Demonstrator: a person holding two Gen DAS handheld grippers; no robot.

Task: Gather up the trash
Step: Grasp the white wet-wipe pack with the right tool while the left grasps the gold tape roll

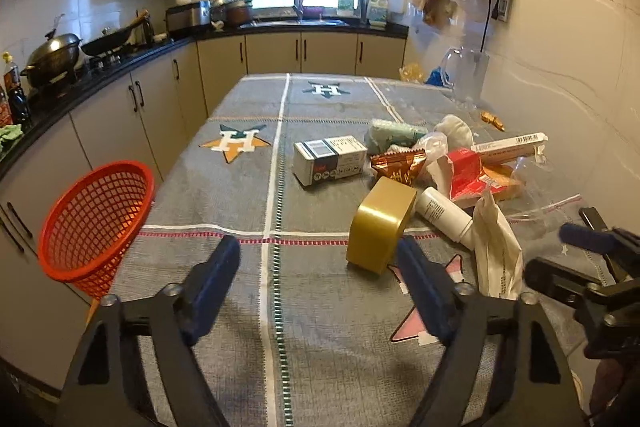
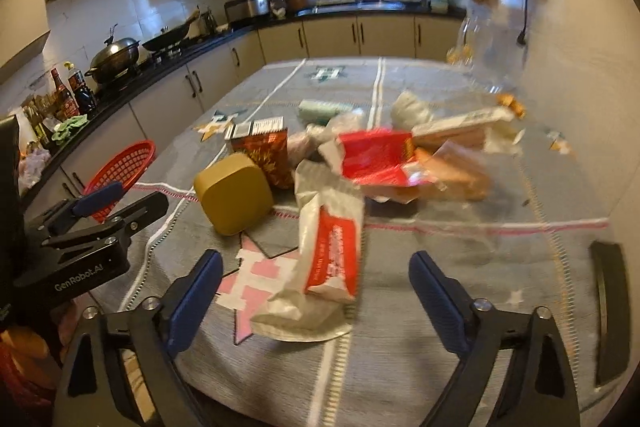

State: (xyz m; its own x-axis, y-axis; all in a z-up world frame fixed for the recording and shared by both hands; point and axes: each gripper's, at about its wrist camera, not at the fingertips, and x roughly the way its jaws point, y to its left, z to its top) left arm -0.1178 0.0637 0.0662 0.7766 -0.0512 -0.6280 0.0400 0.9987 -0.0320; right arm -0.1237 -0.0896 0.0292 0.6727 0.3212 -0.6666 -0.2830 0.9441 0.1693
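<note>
Left hand-held gripper (image 1: 318,277): jaws spread, nothing clasped between them, right finger's tip just in front of the gold box (image 1: 380,225) in the view, contact not certain; right hand-held gripper (image 2: 316,285): jaws spread wide and released, straddling the white and red wrapper (image 2: 320,259) in the view, pads clear of it.

White and red wrapper: flat on the counter (image 1: 224,187), long axis running away from the right hand-held gripper toward the heap of trash. Gold box: tilted, leaning toward the left hand-held gripper, rounded face up. White tube (image 1: 442,213): lying on its side just right of the gold box, long axis slanting from far left to near right, partly under the wrapper. Grey carton (image 1: 328,159): on its long side, further back, long axis across the counter. Brown snack packet (image 1: 398,169), red pouch (image 1: 466,175) and long pale box (image 1: 508,145): piled together behind, the long box slanting up to the right. Green roll (image 1: 394,135) and crumpled white bag (image 1: 454,131): at the back of the heap.

Red mesh basket (image 1: 96,223): at the counter's left edge, tipped with its mouth toward the camera, nothing visible inside.
</note>
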